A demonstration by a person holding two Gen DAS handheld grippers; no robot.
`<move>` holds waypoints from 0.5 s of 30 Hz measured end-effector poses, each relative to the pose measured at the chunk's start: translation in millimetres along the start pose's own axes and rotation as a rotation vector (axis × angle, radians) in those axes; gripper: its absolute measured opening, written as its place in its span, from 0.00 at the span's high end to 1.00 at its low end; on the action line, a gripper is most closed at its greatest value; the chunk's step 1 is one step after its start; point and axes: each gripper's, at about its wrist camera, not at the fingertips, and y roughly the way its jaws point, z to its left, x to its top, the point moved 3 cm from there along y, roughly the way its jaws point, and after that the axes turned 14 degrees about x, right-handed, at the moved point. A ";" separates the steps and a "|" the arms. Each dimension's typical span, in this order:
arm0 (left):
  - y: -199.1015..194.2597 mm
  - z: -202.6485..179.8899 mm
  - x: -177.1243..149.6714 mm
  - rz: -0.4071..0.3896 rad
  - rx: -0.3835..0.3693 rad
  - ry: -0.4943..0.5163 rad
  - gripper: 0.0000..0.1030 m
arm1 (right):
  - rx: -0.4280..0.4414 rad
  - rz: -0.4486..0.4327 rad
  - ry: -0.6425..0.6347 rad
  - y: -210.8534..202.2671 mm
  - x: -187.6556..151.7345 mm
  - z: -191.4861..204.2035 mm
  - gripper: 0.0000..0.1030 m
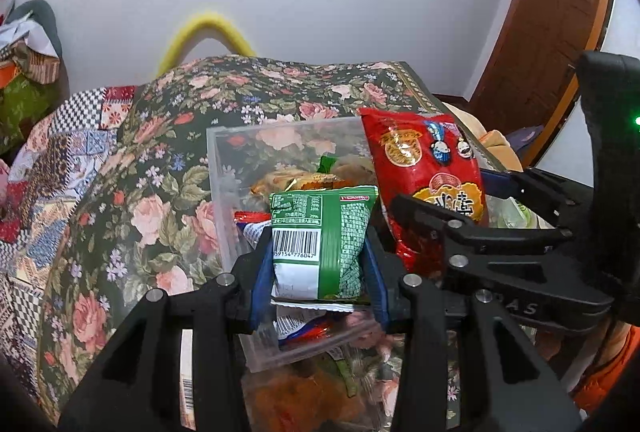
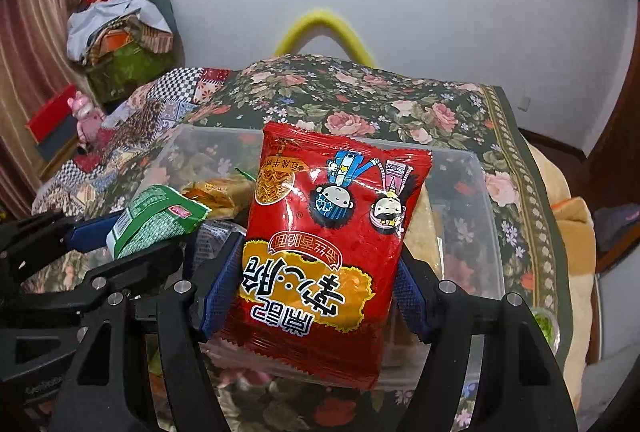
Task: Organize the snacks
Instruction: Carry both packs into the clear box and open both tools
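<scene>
Over the clear plastic bin, which stands on a table covered by a floral cloth, two snack packets are held. The green packet is clamped upright between the blue pads of the left gripper, its barcode side turned to the camera, at about 6 o'clock of the bin's opening. The red noodle packet is gripped by its lower sides in the jaws of the right gripper, printed upside down, and is seen at 3 o'clock from the green packet in the left wrist view. Inside the bin several snacks are already seen: an orange-yellow packet toward 12 o'clock, a green-edged one behind it, and a red, white and blue wrapper at 9 o'clock against the wall. Pale packets lie in the bin at 3 o'clock, partly hidden by the red packet.
</scene>
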 end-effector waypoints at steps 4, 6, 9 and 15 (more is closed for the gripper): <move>8.9 4.2 -2.9 0.038 -0.032 -0.033 0.60 | 0.018 0.020 0.009 3.6 -0.5 -3.7 0.35; 11.6 5.6 -4.3 0.050 -0.036 -0.042 0.59 | 0.048 0.049 0.046 9.1 -3.6 -7.9 0.35; 10.2 4.3 -6.5 0.054 -0.044 -0.041 0.56 | 0.067 0.055 0.064 9.2 -8.0 -9.4 0.35; -3.6 4.9 -8.4 0.030 -0.041 -0.034 0.51 | 0.047 0.056 0.048 -4.6 -11.7 -4.6 0.33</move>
